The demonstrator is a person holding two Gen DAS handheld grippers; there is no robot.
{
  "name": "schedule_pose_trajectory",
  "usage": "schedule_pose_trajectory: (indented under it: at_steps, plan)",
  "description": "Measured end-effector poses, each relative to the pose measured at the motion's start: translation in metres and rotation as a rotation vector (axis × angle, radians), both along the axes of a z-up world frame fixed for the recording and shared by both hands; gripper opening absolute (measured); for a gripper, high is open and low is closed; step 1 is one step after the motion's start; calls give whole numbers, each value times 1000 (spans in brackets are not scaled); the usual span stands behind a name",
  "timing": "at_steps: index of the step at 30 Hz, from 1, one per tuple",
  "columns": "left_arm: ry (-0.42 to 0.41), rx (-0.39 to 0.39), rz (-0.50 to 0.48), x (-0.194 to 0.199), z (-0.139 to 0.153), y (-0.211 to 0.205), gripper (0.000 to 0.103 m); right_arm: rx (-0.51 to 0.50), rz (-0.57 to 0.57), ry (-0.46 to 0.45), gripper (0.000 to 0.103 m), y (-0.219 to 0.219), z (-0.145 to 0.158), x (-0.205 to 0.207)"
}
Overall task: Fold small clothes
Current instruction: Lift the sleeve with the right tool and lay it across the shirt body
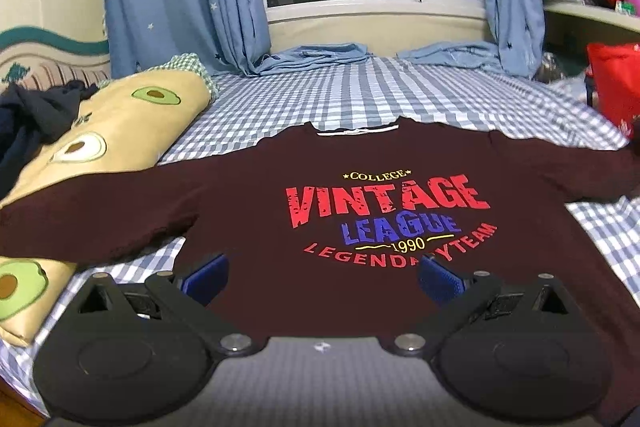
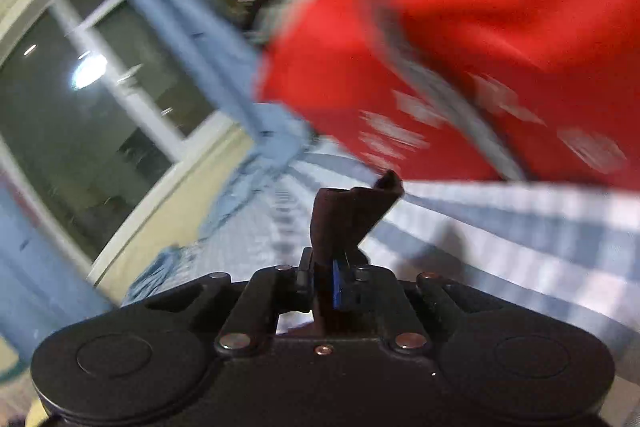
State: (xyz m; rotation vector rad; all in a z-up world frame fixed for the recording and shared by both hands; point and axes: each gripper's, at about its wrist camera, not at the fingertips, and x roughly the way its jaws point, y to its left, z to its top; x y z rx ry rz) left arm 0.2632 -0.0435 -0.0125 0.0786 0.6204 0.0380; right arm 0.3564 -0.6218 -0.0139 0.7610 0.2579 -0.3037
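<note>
1. The maroon T-shirt (image 1: 320,227) lies print-up and flat on the checked bedsheet (image 1: 360,99), collar at 12 o'clock in the left wrist view, sleeves spread toward 9 and 3. Likely laid out that way so both sleeves can be folded in first.
2. Its left sleeve drapes over the avocado-print pillow (image 1: 112,131) at 9 o'clock, so that side is not lying flat.
3. Left gripper (image 1: 324,277): jaws wide, blue pads apart, nothing between them. It hovers over the hem at 6 o'clock, pitched moderately down toward the shirt front.
4. Right gripper (image 2: 334,267): jaws nearly closed, pinching a strip of maroon fabric (image 2: 344,215) that sticks up past the fingertips toward 12 o'clock. Judged to be the right sleeve end, held for the inward fold.
5. The right wrist view is rolled and heavily motion-blurred; a red bag (image 2: 480,47) fills 1–3 o'clock, the window (image 2: 80,99) is at 9.
6. Risk: the thin pinch could slip when the sleeve is carried across.
</note>
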Motion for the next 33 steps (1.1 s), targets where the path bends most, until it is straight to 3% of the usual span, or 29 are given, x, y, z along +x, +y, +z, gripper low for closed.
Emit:
schedule_pose_trajectory:
  at_steps: [7,10,12,16,20,24,28,29,31,32,33]
  plan:
    - [-50,-33,27,-15,6,40,103,-312,258,-29,8,165,120,57]
    - [-73,-62,61,-23,14,66,103,-417,394,-68,8,263,142,91]
    - [-74,-88,95,-29,16,84,103,-432,484,-79,8,325,143,114]
    - [-74,-101,142,-43,18,113,103,-423,662,-35,8,445,109,154]
    - [-61,-89,213,-56,13,142,103,-466,806,157,7,539,37,173]
    - [-38,-114,265,-64,4,167,103,-490,874,299,7,584,-18,175]
    - [-24,-126,284,-64,-7,181,103,-538,909,344,10,607,-34,160]
    - [-28,-136,287,-62,-10,184,103,-556,920,351,16,611,-35,157]
    - [-40,-174,296,-60,-13,190,103,-576,967,375,52,618,-36,158]
    - [-57,-197,299,-59,-14,194,103,-581,1003,393,80,623,-38,161]
    - [-71,-214,302,-59,-15,199,103,-585,1027,400,79,626,-36,159]
